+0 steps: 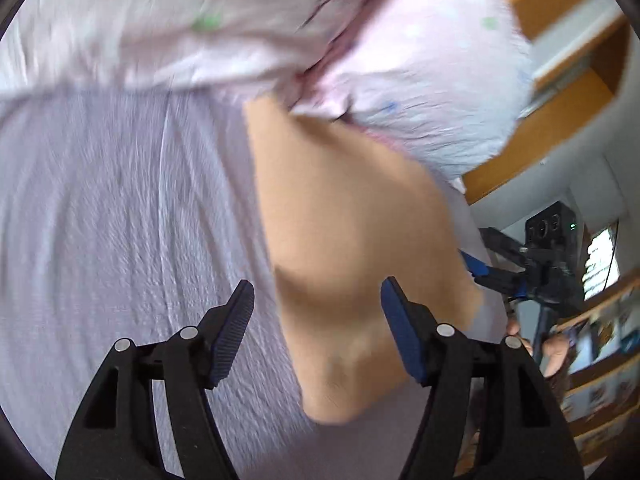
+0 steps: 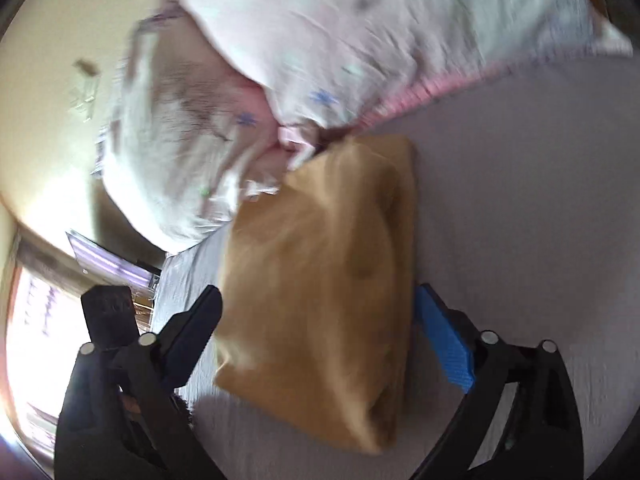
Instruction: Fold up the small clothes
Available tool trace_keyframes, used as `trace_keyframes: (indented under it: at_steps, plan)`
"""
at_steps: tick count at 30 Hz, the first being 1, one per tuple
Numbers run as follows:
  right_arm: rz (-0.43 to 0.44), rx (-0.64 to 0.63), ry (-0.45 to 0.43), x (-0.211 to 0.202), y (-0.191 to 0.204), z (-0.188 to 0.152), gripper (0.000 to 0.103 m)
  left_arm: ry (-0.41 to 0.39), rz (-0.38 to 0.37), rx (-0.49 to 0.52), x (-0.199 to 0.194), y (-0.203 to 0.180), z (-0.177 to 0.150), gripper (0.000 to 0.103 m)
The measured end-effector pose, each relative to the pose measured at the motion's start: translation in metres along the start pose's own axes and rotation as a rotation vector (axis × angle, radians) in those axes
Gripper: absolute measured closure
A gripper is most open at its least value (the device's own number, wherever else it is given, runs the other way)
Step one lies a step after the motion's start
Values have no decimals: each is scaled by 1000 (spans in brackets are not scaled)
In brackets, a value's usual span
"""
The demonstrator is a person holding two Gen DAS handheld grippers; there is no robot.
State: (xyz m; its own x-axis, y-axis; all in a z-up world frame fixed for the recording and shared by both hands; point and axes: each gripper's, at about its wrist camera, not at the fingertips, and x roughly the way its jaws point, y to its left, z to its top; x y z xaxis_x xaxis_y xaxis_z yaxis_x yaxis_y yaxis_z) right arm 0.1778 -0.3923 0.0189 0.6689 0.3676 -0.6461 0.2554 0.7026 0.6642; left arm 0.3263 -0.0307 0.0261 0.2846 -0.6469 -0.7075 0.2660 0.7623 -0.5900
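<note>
A folded tan garment (image 1: pixel 352 248) lies on the pale lilac bed sheet (image 1: pixel 120 220). It also shows in the right wrist view (image 2: pixel 320 280). My left gripper (image 1: pixel 318 328) is open, its fingers apart on either side of the garment's near end, empty. My right gripper (image 2: pixel 320 336) is open with the garment between its spread fingers; I cannot tell if they touch it. In the left wrist view the right gripper (image 1: pixel 516 272) shows at the garment's far right side. Both views are blurred by motion.
A pink-white pillow with small coloured dots (image 1: pixel 420 80) lies against the garment's far end; it also shows in the right wrist view (image 2: pixel 360 32). A wooden headboard and shelves (image 1: pixel 560 92) stand to the right. A bright window (image 2: pixel 36 320) is at left.
</note>
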Motion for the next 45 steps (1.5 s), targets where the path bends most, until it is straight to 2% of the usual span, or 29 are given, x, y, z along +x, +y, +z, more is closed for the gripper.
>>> trace_keyframes:
  at_steps: [2, 3, 7, 8, 9, 10, 11, 12, 15, 17, 18, 20, 22, 23, 24, 26, 28, 29, 31, 32, 34, 36, 37, 38, 39, 41, 43, 44, 45]
  plan:
    - [25, 24, 38, 13, -14, 2, 20, 35, -48, -31, 14, 4, 2, 37]
    - [53, 32, 56, 18, -17, 0, 27, 39, -71, -39, 21, 5, 6, 37]
    - [134, 26, 77, 25, -22, -4, 35, 35, -136, -86, 33, 3, 17, 35]
    - [171, 46, 91, 31, -27, -5, 55, 31, -163, -108, 34, 5, 18, 35]
    - [203, 70, 95, 35, -32, -6, 64, 26, -184, -129, 36, 8, 20, 44]
    - [229, 82, 91, 36, -34, -8, 66, 31, -181, -141, 38, 10, 23, 52]
    - [243, 81, 79, 36, -31, -10, 69, 36, -191, -151, 40, 13, 25, 64]
    - [250, 70, 65, 33, -26, -13, 71, 33, -221, -162, 37, 16, 24, 70]
    - [316, -4, 38, 26, 11, -15, 73, 0, -244, -100, 6, 19, 22, 71]
    - [357, -65, 44, 31, 39, -22, 73, -55, -254, -61, -33, 25, 17, 71]
    - [372, -80, 57, 38, 49, -26, 73, -84, -239, -43, -50, 29, 15, 71]
    - [348, -112, 97, 63, 70, -35, 73, -127, -131, 5, -76, 36, 9, 67]
    - [251, -130, 130, 90, 80, -42, 70, -126, 7, 32, -78, 46, 6, 63]
    - [177, -132, 148, 105, 82, -45, 63, -97, 85, 36, -71, 54, 6, 62]
    - [150, -125, 146, 110, 83, -47, 53, -69, 111, 17, -65, 63, 4, 59]
    - [93, -133, 108, 94, 89, -46, 47, -97, 83, -18, -75, 68, 0, 58]
    - [53, -182, -8, 62, 99, -45, 45, -165, 97, 3, -97, 65, -4, 58]
    - [74, -200, -65, 44, 106, -43, 39, -229, 101, 43, -114, 56, -8, 58]
    - [182, -197, -69, 32, 118, -37, 34, -285, 53, 76, -129, 45, -12, 58]
    - [258, -188, -37, 36, 126, -36, 32, -291, -14, 92, -131, 34, -16, 54]
    - [316, -165, 23, 55, 138, -30, 28, -255, -60, 107, -119, 21, -19, 48]
    - [242, -96, 85, 87, 136, -25, 27, -177, -18, 112, -92, 16, -19, 47]
    - [193, -53, 115, 104, 125, -24, 27, -142, 24, 98, -75, 18, -18, 47]
    - [179, -4, 142, 119, 111, -26, 27, -125, 47, 91, -58, 22, -18, 48]
    - [204, 13, 122, 116, 108, -27, 29, -148, 58, 104, -60, 22, -20, 48]
    - [190, -32, 81, 87, 114, -37, 32, -165, 77, 127, -70, 11, -23, 47]
    - [172, -114, 25, 52, 126, -52, 22, -212, 102, 160, -94, 1, -36, 45]
    - [144, -161, -12, 32, 134, -68, 10, -236, 152, 184, -106, -5, -47, 29]
    - [94, -200, -45, 17, 138, -84, 2, -260, 246, 194, -116, -10, -61, 4]
